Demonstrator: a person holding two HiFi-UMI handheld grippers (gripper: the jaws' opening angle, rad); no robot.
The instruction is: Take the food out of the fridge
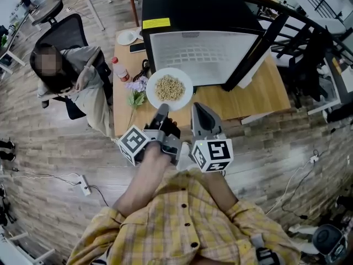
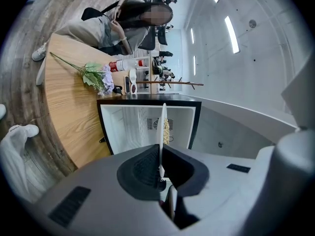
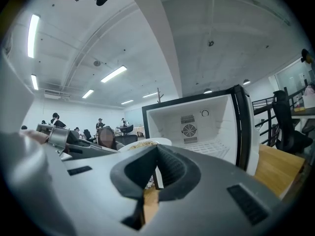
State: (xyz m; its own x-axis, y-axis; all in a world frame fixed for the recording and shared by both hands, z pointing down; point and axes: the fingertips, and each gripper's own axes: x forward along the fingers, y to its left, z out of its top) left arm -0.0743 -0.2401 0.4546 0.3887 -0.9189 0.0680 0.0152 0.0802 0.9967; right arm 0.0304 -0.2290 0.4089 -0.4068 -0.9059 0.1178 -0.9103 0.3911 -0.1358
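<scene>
White plate (image 1: 151,95) of pale grain-like food (image 1: 170,87) is clamped at its near rim by the left gripper (image 1: 161,110). It sits just in front of the open fridge (image 1: 198,4), outside the cavity and above the wooden tabletop (image 1: 259,93). In the left gripper view the plate (image 2: 162,127) shows edge-on as a thin white line. It runs up from between the closed pads of the left gripper (image 2: 160,156), with the fridge's white interior (image 2: 128,127) behind it.

Right gripper (image 1: 201,112) sits just beside the left one, to its right and clear of the plate. In its own view the right gripper (image 3: 156,168) has its jaws together with nothing between them. The plate rim (image 3: 147,142) shows to the left and the open fridge (image 3: 206,127) is ahead.

The fridge is black outside with a yellow label (image 1: 156,22) on top, and its door is swung to the right. Purple flowers (image 1: 136,90) and a red-capped bottle (image 1: 120,69) lie on the tabletop left of the plate. A seated person (image 1: 77,76) is at the tabletop's left end.
</scene>
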